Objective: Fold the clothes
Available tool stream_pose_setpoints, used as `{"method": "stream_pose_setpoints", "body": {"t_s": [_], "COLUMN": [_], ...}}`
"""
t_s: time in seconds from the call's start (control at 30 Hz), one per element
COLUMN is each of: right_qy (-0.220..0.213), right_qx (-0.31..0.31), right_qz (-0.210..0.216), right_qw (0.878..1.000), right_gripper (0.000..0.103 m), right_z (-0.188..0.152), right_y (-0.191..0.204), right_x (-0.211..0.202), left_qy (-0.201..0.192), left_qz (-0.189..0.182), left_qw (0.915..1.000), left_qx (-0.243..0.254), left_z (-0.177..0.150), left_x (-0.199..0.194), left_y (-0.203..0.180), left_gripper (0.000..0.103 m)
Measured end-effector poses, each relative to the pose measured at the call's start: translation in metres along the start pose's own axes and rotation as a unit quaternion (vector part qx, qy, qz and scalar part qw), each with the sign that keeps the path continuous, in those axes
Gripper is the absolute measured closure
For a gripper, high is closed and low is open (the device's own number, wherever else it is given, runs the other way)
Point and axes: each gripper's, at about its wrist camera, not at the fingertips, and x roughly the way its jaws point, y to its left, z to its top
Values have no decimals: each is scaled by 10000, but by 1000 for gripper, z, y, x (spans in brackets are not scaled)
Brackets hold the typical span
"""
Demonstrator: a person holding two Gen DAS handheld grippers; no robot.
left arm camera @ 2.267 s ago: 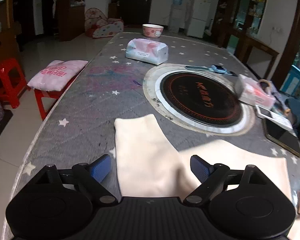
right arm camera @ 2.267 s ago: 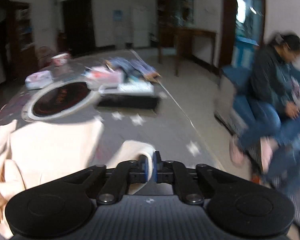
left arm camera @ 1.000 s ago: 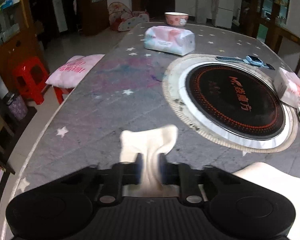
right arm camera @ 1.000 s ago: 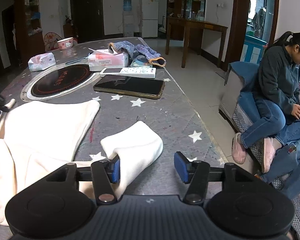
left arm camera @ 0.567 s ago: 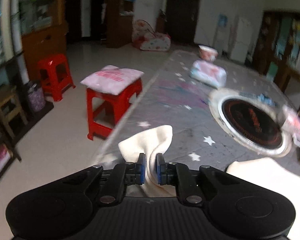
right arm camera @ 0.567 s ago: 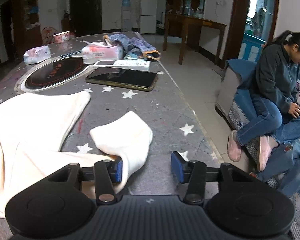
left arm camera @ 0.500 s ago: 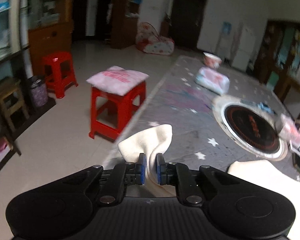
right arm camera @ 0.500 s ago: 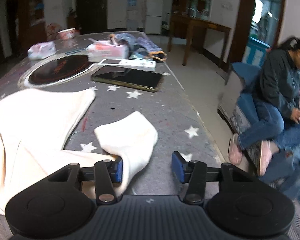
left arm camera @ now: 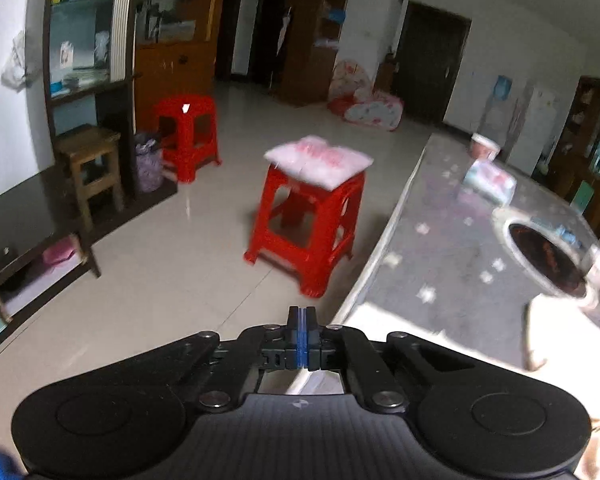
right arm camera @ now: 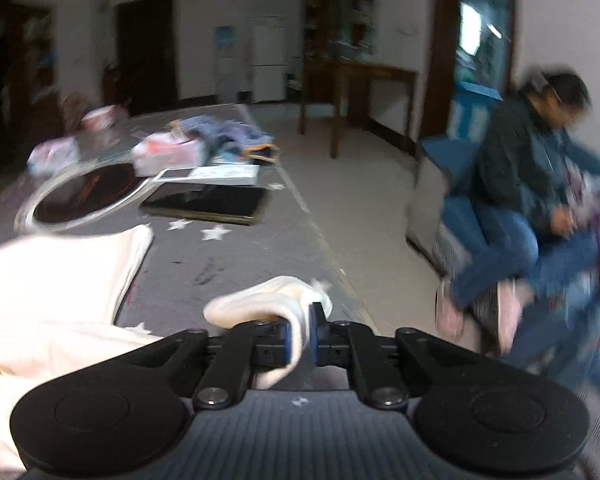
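flanking the table (left arm camera: 452,248), a cushioned red stool (left arm camera: 308,232) stands close.

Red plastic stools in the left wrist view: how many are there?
2. One red stool with a pink cushion stands beside the table; another stands farther back by the shelves. Others may be hidden.

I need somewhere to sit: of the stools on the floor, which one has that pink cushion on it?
The nearer red stool, standing beside the table's edge, carries the pink cushion. The farther red stool and the wooden stool are bare.
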Motion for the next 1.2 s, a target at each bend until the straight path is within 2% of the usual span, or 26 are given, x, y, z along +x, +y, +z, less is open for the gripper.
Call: {"method": "stream_pose_setpoints", "body": {"t_s": [0.13,0.2,0.27,0.33,0.43,0.5,0.7,0.73,0.87,0.97,1.03,1.17,1.2], "right_qy": [150,118,88,124,200,210,-324,-382,-412,-258,-75,173,248], "right_qx": [95,-207,-709,-1142,-1466,-1572,-824,-733,-731,-846,-972,-1485,-1611], "right_qz": [-143,-343,-445,-535,-544,-511,-1308,-1281,-819,-46,609,1554,1773], "right_qw": [9997,9991,9964,9919,9875,9860,9874,9883,9931,9961,9934,9765,9706], "right_gripper": [68,49,46,41,39,36,36,36,37,40,44,52,55], "right_z": [-10,-11,-13,-15,-17,-17,-3,-1,3,3,1,-7,-9], "right_y": [-15,-9,4,17,30,37,8,2,-6,5,18,60,73], "right_x": [-3,-4,-2,4,15,22,14,8,-18,-31,-39,-48,-50], "left_qy": [194,233,253,314,418,523,709,737,787,793,773,671,665], "left_qz": [-407,-783,-1147,-1521,-2079,-2369,-2832,-2900,-3090,-3089,-3123,-2929,-2886], "left_qw": [9983,9939,9867,9769,9570,9443,9162,9114,8922,8849,8810,8830,8824], "left_qx": [378,740,1120,1469,1978,2222,2746,2826,3199,3394,3469,3607,3655], "left_z": [-10,-16,-22,-30,-44,-56,-78,-82,-95,-103,-106,-112,-114], "left_x": [-3,-9,-14,-18,-22,-24,-20,-19,-16,-13,-11,-1,2], "left_y": [-16,-37,-64,-92,-135,-159,-208,-215,-235,-247,-252,-258,-258], "left_gripper": [100,98,97,92,86,77,76,74,67,67,67,71,82]}}
